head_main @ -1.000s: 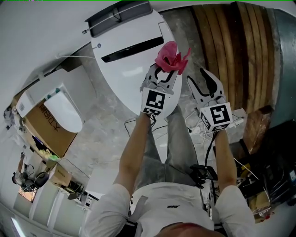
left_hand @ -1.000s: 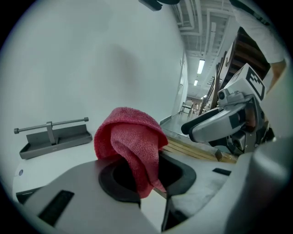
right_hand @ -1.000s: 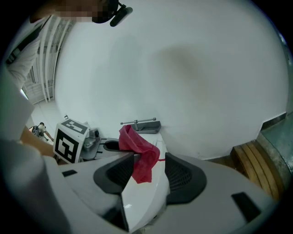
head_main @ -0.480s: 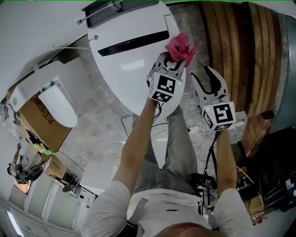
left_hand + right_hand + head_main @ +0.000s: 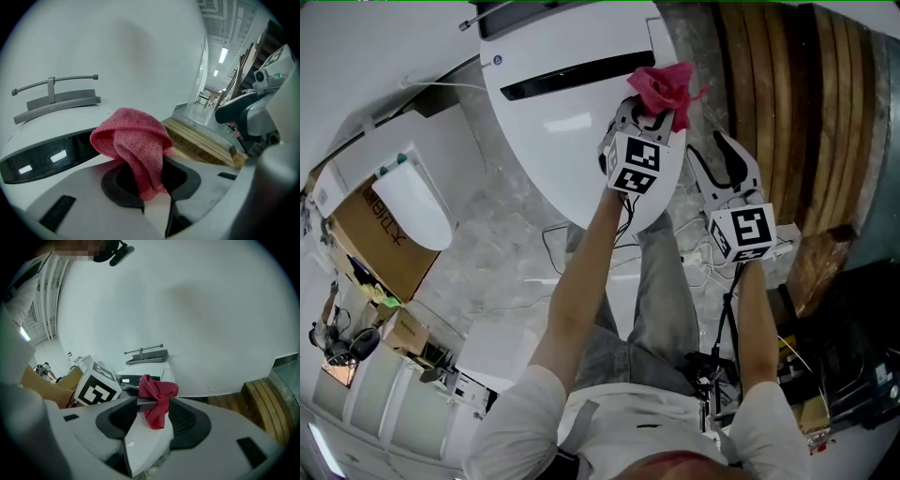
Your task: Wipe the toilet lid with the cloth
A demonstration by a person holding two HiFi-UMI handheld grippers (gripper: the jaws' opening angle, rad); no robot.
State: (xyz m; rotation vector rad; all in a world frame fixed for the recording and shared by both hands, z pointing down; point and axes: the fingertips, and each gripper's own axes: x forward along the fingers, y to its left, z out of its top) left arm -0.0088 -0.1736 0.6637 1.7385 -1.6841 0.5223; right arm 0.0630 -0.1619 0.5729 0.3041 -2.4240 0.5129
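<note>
The red cloth (image 5: pixel 664 86) bunches over the far right edge of the white toilet lid (image 5: pixel 553 141), pinched in our left gripper (image 5: pixel 649 112). We judge it best pressed flat and swept leftward in overlapping strokes. Our right gripper (image 5: pixel 724 155), jaws apart and empty, hovers just right of the lid.

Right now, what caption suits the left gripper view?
Left gripper holds a pink cloth before the white toilet.
</note>
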